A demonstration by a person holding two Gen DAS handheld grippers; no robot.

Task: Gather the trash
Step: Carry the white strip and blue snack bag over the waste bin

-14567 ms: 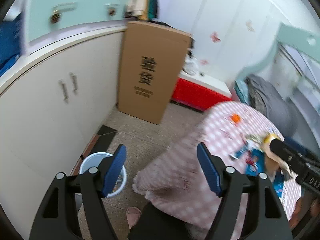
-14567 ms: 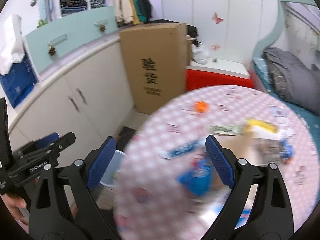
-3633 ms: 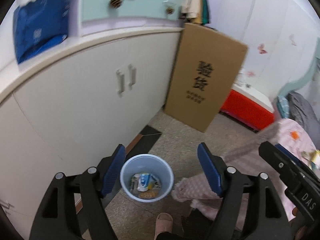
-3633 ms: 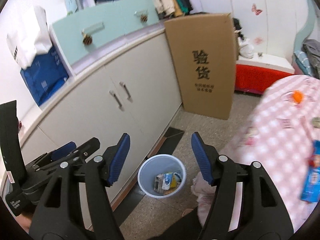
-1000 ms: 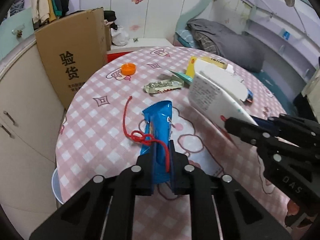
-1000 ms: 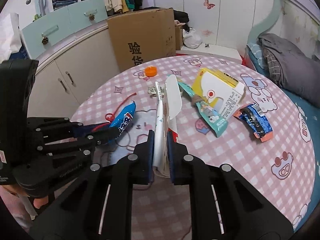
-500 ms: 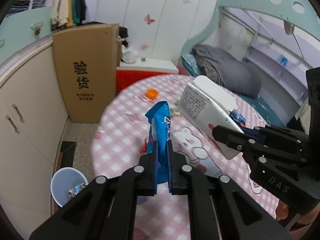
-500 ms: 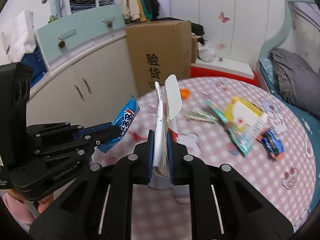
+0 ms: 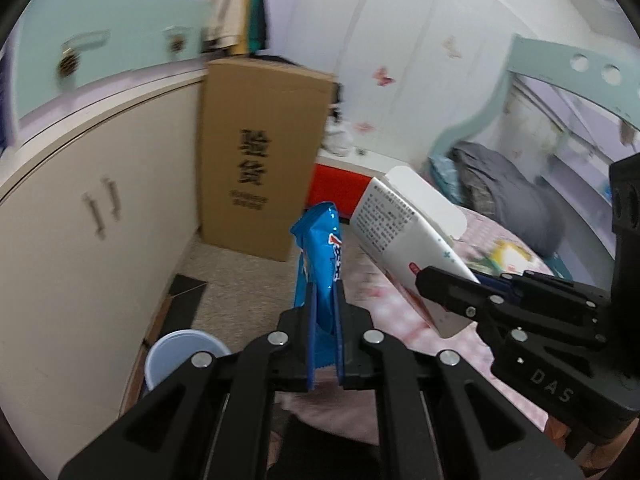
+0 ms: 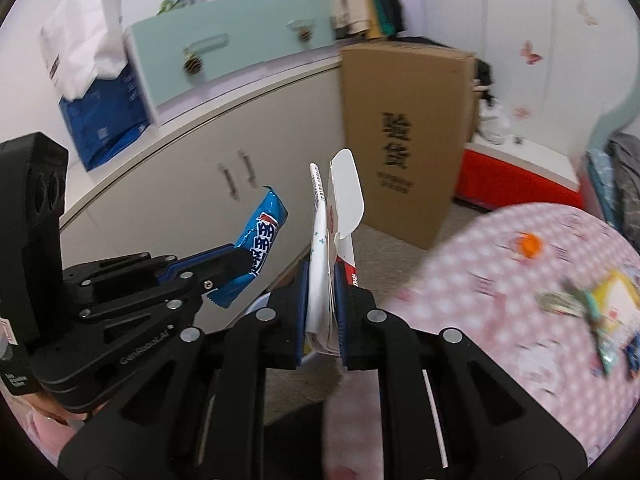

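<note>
- Both hand-held grippers have swung left, away from the pink checked tabletop [image 10: 532,308], which a second ago filled the view and now sits at the right edge; the room blurs with the turn.
- Left hand-held gripper [image 9: 325,332] is closed tight on the lower end of a blue snack wrapper [image 9: 320,252], which stands upright out of the fingers.
- Right hand-held gripper [image 10: 322,312] is likewise clamped on a flattened white carton [image 10: 334,216] with red print, held edge-on and upright; in the left view it slants up just right of the wrapper.
- Judging by this, both pieces are lifted clear and the carry to the bin is under way.
- Pale blue waste bin [image 9: 180,354] stands on the floor near the white cabinet [image 9: 80,216], low and left, partly hidden behind the left gripper's arm; its contents cannot be seen.
- More trash remains on the tabletop at far right: an orange cap [image 10: 529,245] and a blurred cluster of yellow and teal wrappers [image 10: 608,300].
- A tall cardboard box [image 9: 262,156] leans against the cabinet beyond the bin, well apart from it, so it should not obstruct the drop.
- Likeliest snag: the two grippers sit close together, so the carton and wrapper may need releasing in turn over the small bin.
</note>
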